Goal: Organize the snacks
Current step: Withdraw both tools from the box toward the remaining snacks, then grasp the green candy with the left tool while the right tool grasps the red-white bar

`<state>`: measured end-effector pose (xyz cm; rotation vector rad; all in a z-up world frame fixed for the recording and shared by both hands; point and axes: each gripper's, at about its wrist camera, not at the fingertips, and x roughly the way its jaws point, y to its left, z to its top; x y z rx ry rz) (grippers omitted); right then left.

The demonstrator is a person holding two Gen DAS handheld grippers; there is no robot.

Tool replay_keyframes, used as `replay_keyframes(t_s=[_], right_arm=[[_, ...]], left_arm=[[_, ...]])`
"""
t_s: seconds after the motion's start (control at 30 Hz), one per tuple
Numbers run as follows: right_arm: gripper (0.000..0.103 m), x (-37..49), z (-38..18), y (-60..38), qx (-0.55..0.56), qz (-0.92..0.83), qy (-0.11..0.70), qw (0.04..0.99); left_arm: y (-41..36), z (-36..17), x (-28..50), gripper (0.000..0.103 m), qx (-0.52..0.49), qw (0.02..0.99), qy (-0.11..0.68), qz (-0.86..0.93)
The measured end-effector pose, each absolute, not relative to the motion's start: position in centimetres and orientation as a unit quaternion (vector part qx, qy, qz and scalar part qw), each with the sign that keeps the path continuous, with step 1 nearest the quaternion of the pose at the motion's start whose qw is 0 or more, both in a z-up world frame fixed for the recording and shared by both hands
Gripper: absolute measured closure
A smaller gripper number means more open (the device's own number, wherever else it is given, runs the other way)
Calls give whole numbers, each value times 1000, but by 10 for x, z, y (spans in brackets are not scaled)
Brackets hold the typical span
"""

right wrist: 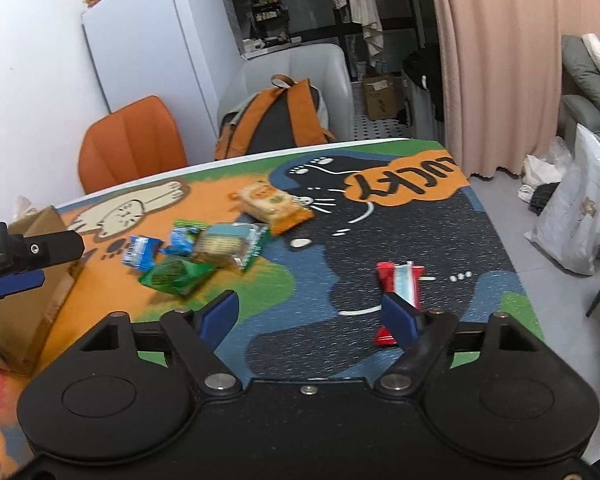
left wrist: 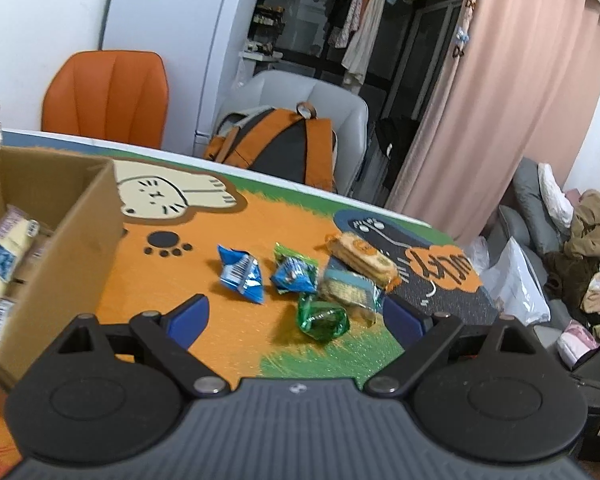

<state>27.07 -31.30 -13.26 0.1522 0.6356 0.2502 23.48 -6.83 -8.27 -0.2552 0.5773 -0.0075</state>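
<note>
On the cartoon table mat lie several snack packets: two blue ones [left wrist: 242,274] [left wrist: 294,276], a green wrapper [left wrist: 324,318], a teal cracker pack [left wrist: 352,290] and an orange biscuit pack [left wrist: 362,258]. My left gripper [left wrist: 296,316] is open just above the mat, and the green wrapper lies between its fingers, nearer the right one, untouched. My right gripper [right wrist: 309,312] is open over the dark part of the mat. A red packet [right wrist: 400,284] lies at its right finger, which partly hides it. The same snack pile [right wrist: 204,248] shows to its left, with the left gripper [right wrist: 40,266] beside it.
An open cardboard box [left wrist: 72,232] with several packets inside stands at the mat's left; it also appears as the box [right wrist: 28,320] at the lower left of the right wrist view. Behind the table are an orange chair [left wrist: 108,96] and a backpack [left wrist: 284,148] on a white seat.
</note>
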Motion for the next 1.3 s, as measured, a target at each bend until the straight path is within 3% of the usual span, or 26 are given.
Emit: replay_keyframes(t_s=[0.47, 0.8, 0.9, 1.07, 1.3], right_arm=[[23, 285, -157, -330, 65, 87, 329, 938], [66, 298, -161, -335, 60, 58, 318, 944], [80, 298, -162, -336, 65, 56, 316, 945], [81, 297, -161, -333, 80, 81, 318, 941], [82, 292, -160, -326, 92, 100, 320, 937]], left_arm=[[-89, -119, 279, 11, -116, 941, 318, -9], [-97, -136, 300, 17, -96, 940, 328, 1], [-103, -142, 305, 25, -89, 938, 335, -3], [-112, -148, 309, 58, -52, 946, 320, 13], [-101, -142, 300, 65, -71, 944, 322, -1]])
